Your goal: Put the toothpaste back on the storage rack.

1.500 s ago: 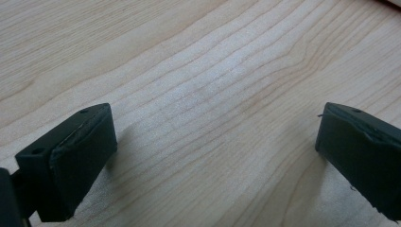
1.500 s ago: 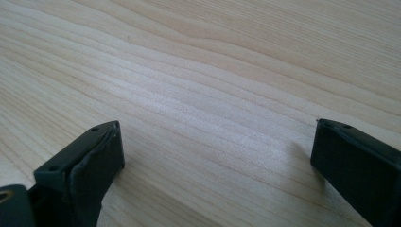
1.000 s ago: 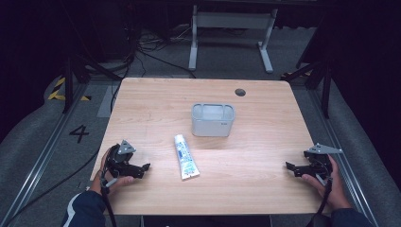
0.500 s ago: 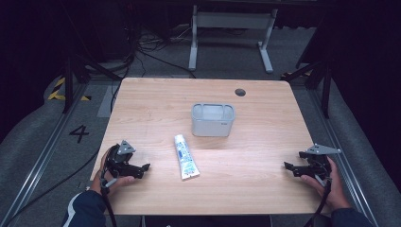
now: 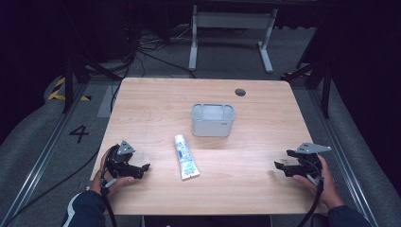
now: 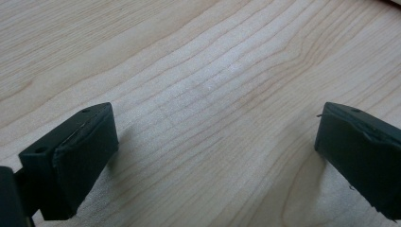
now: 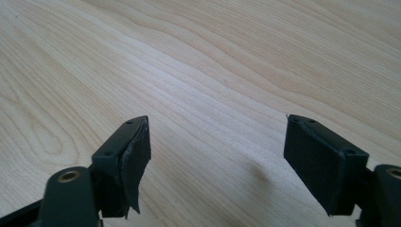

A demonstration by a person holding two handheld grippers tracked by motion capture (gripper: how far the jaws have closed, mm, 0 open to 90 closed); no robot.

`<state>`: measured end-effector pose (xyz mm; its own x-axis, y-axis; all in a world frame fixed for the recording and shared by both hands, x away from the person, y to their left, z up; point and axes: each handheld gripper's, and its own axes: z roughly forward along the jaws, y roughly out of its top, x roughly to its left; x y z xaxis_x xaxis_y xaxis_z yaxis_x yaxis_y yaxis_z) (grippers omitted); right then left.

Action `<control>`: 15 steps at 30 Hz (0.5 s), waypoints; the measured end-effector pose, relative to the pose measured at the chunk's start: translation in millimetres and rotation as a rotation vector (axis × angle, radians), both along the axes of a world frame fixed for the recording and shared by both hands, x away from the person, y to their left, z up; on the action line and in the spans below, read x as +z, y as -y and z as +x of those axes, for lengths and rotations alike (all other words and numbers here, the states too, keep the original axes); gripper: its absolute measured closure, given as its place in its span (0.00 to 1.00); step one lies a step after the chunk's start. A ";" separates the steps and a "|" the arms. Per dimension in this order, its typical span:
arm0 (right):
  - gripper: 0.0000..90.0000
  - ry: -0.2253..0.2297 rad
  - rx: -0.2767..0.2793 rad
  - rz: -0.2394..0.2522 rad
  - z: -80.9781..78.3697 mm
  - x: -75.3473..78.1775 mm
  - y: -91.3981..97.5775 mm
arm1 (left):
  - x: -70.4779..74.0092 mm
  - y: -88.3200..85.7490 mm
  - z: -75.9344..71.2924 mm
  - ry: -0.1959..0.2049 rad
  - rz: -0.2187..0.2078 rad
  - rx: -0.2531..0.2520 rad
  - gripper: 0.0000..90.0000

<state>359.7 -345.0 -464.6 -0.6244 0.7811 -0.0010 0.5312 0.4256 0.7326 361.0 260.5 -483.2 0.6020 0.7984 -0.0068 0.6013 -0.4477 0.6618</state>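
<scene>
Dark floor, trailing cables and a white metal frame surround a pale wood-grain bench [image 5: 142, 113], its laminate smooth and faintly glossy, with a small dark grommet hole [image 5: 240, 92] near the far edge.

Next in size, a grey rectangular bin [image 5: 213, 120] with rounded corners stands upright near the middle of the bench; it looks like stiff moulded plastic, open at the top, light enough to slide if nudged.

Just in front of it and slightly to the left, apart from it, lies a white tube [image 5: 185, 156] with blue print, flat on the bench, its cap end toward the bin and its flat crimped end toward the person. It is probably light, with soft, squeezable walls and a slick skin. The firmest hold would likely be across the shoulder near the cap, or edge to edge at mid-body with gentle pressure, since a hard squeeze could dent it or let it slip.

The left gripper [image 5: 137, 169] rests at the near left of the bench and the right gripper [image 5: 280, 166] at the near right, both well apart from the tube, jaws spread wide with nothing between their black padded faces.
</scene>
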 end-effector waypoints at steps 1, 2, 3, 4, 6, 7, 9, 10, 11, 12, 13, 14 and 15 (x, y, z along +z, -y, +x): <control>0.29 0.002 0.006 0.002 -0.3 0.8 -1.5 | 0.0 0.0 -0.1 -0.001 0.000 -0.001 0.01; 0.29 0.005 0.010 0.002 -0.5 1.4 -3.0 | 0.1 0.1 -0.1 0.000 0.001 -0.003 0.01; 0.30 0.006 0.014 0.002 -0.7 2.2 -4.2 | 0.6 0.8 -1.0 -0.005 0.003 -0.003 0.01; 0.30 0.010 0.018 0.001 -0.7 2.7 -5.1 | 0.1 1.7 -1.6 0.008 -0.005 -0.009 0.02; 0.31 0.011 0.022 0.003 -0.9 3.4 -7.1 | 0.6 3.4 -2.4 0.016 0.004 -0.025 0.04; 0.32 0.010 0.023 0.000 -0.8 3.6 -8.2 | 1.0 4.1 -2.7 0.012 0.007 -0.031 0.04; 0.32 0.012 0.028 -0.006 -0.6 4.3 -11.6 | 0.6 4.7 -3.7 0.006 -0.001 -0.030 0.04; 0.32 0.010 0.031 -0.006 -0.8 5.0 -13.8 | 0.3 4.6 -3.7 0.009 -0.005 -0.031 0.04; 0.33 0.014 0.037 -0.011 -0.8 5.6 -16.1 | 0.3 4.4 -3.7 0.009 -0.005 -0.034 0.04; 0.33 0.016 0.042 -0.014 -0.7 5.9 -18.4 | 0.3 4.2 -3.6 0.008 -0.004 -0.036 0.04; 0.33 0.015 0.051 -0.015 -0.7 6.3 -20.3 | 0.2 4.2 -3.6 0.010 -0.005 -0.035 0.04; 0.33 0.014 0.055 -0.013 -0.6 6.5 -21.8 | 0.5 3.7 -3.0 0.017 0.004 -0.042 0.04; 0.33 0.015 0.060 -0.016 -0.6 6.9 -23.9 | 0.5 3.7 -3.1 0.015 0.002 -0.042 0.04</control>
<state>359.1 -321.1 -457.7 -0.6696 0.7424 -0.0228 0.4937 0.4677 0.7331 357.9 256.8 -482.7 0.6351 0.7724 0.0043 0.5720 -0.4740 0.6694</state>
